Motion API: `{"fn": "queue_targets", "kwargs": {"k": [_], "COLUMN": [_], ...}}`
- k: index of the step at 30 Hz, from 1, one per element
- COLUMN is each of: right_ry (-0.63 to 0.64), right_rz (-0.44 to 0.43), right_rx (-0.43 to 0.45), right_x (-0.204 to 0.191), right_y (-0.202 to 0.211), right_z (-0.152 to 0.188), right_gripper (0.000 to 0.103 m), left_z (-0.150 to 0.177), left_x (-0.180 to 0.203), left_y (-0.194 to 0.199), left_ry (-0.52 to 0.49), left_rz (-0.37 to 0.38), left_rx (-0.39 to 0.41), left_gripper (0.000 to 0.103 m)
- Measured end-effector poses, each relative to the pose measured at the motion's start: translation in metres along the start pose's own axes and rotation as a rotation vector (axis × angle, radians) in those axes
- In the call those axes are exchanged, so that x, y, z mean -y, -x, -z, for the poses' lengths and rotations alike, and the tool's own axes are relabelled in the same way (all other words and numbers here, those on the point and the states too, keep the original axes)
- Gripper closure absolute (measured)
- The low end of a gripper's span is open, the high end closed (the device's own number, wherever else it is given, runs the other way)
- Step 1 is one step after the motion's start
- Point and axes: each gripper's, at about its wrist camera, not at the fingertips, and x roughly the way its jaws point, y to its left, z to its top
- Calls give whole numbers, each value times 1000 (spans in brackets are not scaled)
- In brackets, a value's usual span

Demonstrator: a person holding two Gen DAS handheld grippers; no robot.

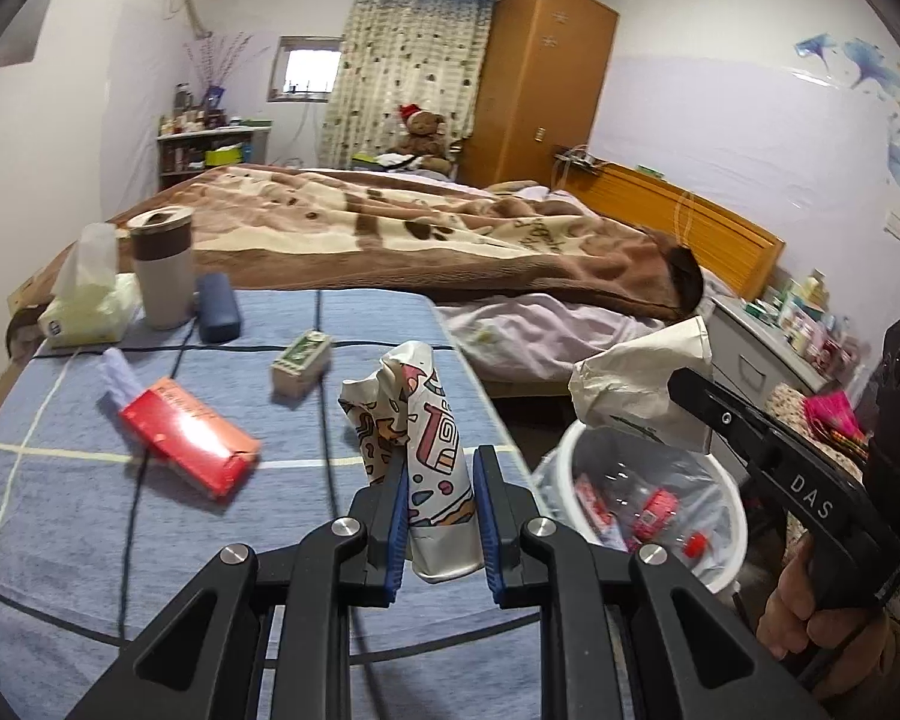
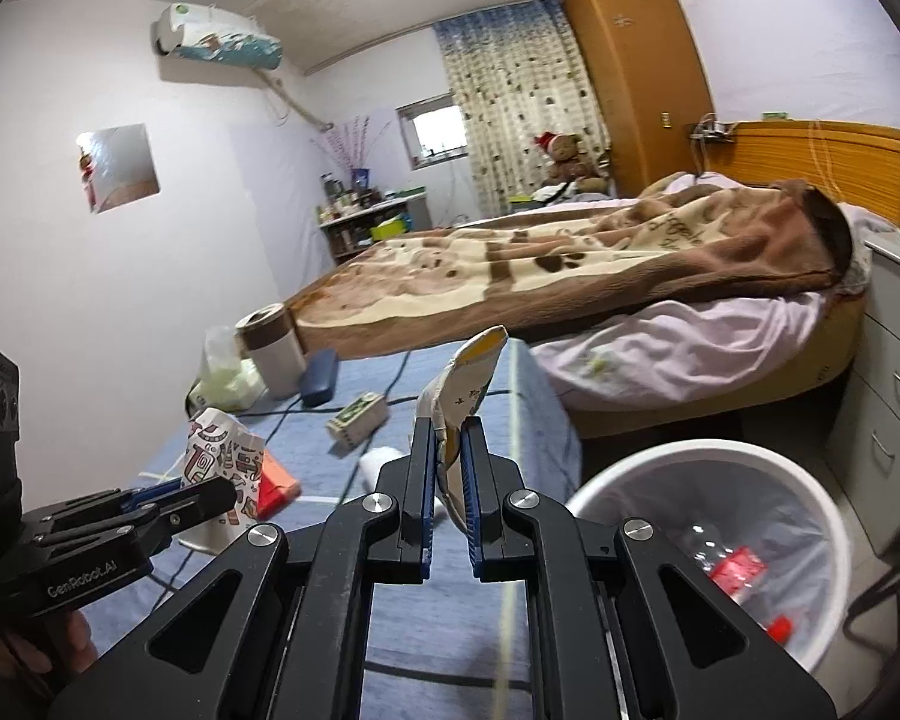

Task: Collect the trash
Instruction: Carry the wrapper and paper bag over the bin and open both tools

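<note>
Left hand-held gripper (image 1: 437,516) clamps crumpled patterned paper cup (image 1: 417,438) above blue checked table (image 1: 90,510) edge. Right hand-held gripper (image 2: 448,474) pinches flat white paper wrapper (image 2: 462,396). White round bin with clear liner (image 2: 660,468) sits below right, mouth open. Carry both over rim before release; keep clear of table corner, bed (image 2: 690,372), grey drawers (image 2: 894,384).

On the surface (image 1: 150,540), a tissue pack (image 1: 84,315), a tumbler (image 1: 162,267) and a case (image 1: 217,307) stand in a row at the far left edge. Nearer lie a flat carton (image 1: 189,435) at left and a small box (image 1: 301,360) to its right. The bed (image 1: 420,234) lies behind the surface. The bin (image 1: 648,504) stands on the floor to the right of the surface, with a bottle (image 2: 732,564) in it. Drawers (image 2: 894,420) stand right of the bin.
</note>
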Motion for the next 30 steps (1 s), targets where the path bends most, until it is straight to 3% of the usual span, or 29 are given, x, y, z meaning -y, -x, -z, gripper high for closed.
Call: {"fn": "queue_targets", "kwargs": {"k": [13,30], "right_ry": [-64,-127], "right_rz": [103,249], "right_rx": [30,-22], "right_x": [45,98], "right_y": [26,38], "right_z": [6,18], "right_gripper": [95,94], "left_z": [-1,11], "left_x": [64,142], "left_y": [-17,-64], "left_ry": [-88,-190], "left_rz": [107,243], "left_rx": [-21,-111], "left_gripper": [82,82]}}
